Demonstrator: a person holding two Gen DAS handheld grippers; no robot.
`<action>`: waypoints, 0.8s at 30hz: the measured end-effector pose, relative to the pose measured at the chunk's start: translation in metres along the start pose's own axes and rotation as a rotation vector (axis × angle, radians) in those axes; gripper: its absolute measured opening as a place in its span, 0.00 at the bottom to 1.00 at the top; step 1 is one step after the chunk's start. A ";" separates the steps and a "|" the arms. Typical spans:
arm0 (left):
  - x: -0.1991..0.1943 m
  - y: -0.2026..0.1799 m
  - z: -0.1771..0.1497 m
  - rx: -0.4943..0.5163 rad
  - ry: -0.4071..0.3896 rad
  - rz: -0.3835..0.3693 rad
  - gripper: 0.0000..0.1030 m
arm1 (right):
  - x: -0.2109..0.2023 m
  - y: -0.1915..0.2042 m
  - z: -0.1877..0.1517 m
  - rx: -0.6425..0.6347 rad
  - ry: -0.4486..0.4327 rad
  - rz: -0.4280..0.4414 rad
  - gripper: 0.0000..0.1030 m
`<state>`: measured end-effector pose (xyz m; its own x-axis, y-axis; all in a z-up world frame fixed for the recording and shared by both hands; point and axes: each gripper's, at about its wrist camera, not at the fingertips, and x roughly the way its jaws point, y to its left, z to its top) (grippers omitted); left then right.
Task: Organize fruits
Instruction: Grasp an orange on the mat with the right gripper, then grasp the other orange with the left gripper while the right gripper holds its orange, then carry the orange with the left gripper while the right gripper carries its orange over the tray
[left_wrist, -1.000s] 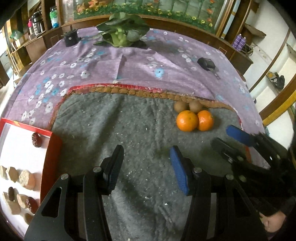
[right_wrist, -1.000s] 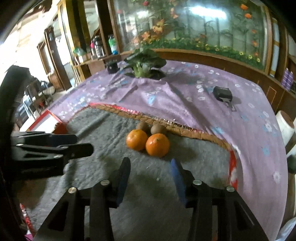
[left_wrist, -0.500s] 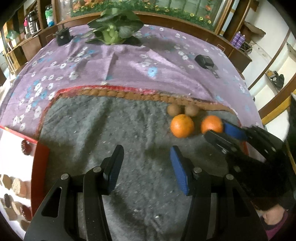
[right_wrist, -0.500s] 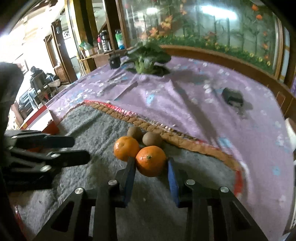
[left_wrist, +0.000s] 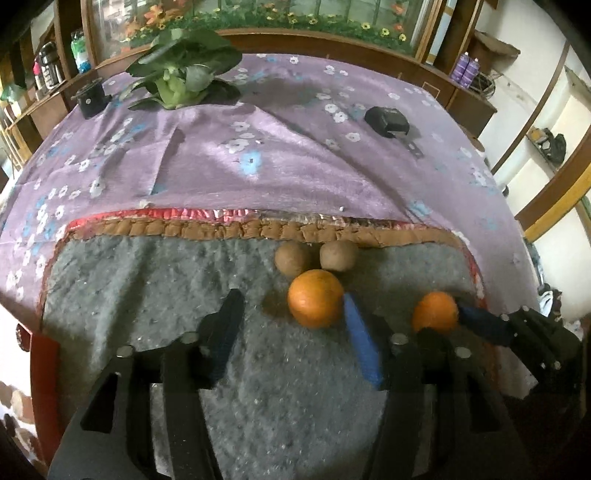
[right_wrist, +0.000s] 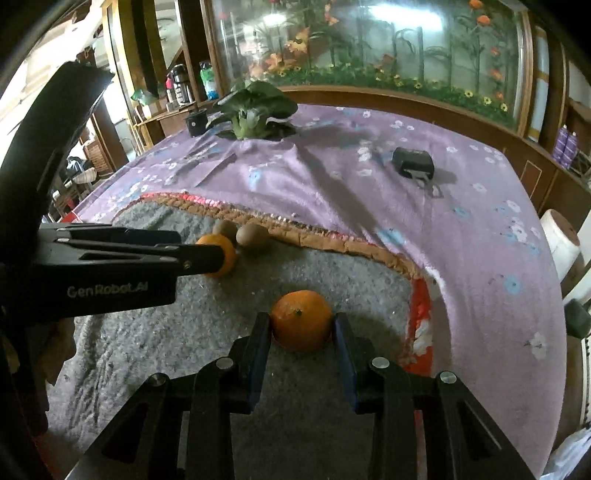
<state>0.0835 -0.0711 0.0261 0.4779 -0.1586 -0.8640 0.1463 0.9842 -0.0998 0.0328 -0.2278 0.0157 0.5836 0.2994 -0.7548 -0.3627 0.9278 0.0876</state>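
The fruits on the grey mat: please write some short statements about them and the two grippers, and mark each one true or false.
1. The right gripper has an orange between its jaws. True.
2. The left gripper is shut on the other orange. False: its jaws are open, and that orange lies beside the blue one.
3. Two brown kiwis lie behind the other orange, near the mat's braided edge. True.
4. The two oranges touch each other. False: they are apart.
5. A leafy green vegetable lies on the purple cloth. True.
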 end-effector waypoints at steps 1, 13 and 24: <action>0.002 -0.001 0.000 0.004 -0.001 -0.002 0.58 | 0.000 -0.001 0.000 0.007 -0.004 0.004 0.33; 0.011 -0.003 -0.002 0.010 -0.013 -0.003 0.37 | 0.002 -0.004 -0.001 0.026 -0.017 0.022 0.33; -0.027 0.027 -0.023 -0.025 -0.056 0.002 0.31 | -0.010 0.011 0.003 0.012 -0.040 0.051 0.32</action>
<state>0.0552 -0.0390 0.0353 0.5261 -0.1605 -0.8351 0.1242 0.9860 -0.1112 0.0249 -0.2203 0.0261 0.5930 0.3546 -0.7229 -0.3844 0.9136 0.1329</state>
